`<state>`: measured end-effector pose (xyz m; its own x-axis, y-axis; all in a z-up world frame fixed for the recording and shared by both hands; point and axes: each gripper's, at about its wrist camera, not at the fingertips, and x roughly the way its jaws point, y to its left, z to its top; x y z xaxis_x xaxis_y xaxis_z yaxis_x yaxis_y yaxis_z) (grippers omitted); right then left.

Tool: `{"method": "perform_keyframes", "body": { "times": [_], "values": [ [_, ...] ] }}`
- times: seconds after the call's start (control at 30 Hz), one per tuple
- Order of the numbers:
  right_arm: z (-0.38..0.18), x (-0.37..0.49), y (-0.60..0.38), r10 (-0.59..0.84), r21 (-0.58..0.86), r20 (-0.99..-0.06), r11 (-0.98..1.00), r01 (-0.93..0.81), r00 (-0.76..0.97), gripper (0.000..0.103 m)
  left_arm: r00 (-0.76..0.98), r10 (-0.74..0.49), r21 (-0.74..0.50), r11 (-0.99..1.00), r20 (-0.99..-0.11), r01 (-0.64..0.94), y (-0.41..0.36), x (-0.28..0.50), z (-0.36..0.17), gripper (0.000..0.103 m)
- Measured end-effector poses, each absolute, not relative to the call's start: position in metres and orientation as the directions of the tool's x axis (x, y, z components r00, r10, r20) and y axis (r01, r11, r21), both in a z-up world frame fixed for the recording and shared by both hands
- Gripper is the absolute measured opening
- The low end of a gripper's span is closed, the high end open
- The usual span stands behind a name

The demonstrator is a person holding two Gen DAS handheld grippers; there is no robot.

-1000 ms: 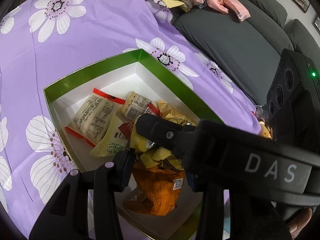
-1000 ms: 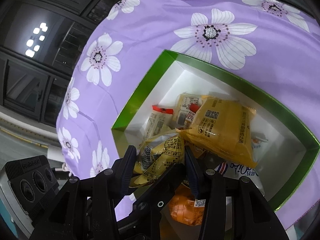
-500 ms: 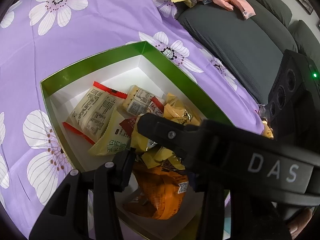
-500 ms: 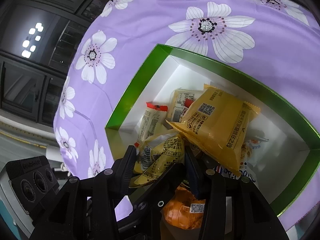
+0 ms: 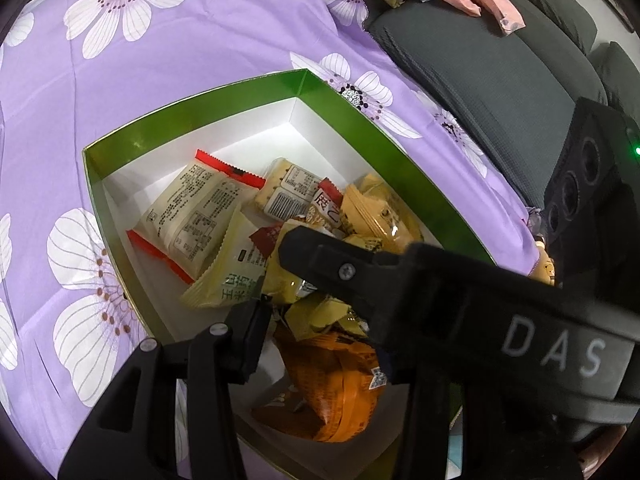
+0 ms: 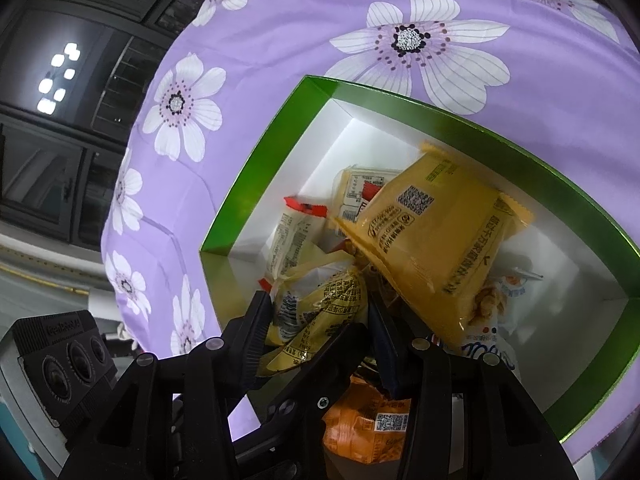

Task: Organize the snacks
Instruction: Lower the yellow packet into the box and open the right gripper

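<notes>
The big yellow packet (image 6: 436, 248) has tipped toward 12 o'clock in the green box (image 6: 256, 184). The right gripper (image 6: 316, 320) pinches small yellow packets (image 6: 320, 304); the left gripper (image 5: 316, 320) stands a little spread over the pile. Most snacks look packed.

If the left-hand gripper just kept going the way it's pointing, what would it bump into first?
Most likely the heap of snack packets in the green box: the small yellow packets between the left gripper fingers, then the orange packet beneath. Depth is hard to judge.
</notes>
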<state>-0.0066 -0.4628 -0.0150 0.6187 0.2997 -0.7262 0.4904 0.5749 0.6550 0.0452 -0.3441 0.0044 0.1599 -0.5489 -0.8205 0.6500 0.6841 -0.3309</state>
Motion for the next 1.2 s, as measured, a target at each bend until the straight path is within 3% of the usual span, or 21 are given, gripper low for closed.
{"method": "perform_keyframes", "body": {
  "times": [1.2],
  "values": [
    [-0.0173,-0.0037,-0.4612,0.297,0.642,-0.738,0.586,0.494,0.606,0.05,0.188,-0.503,-0.291,0.722,-0.843,0.628,-0.348,0.0467,-0.0013,0.049]
  ]
}}
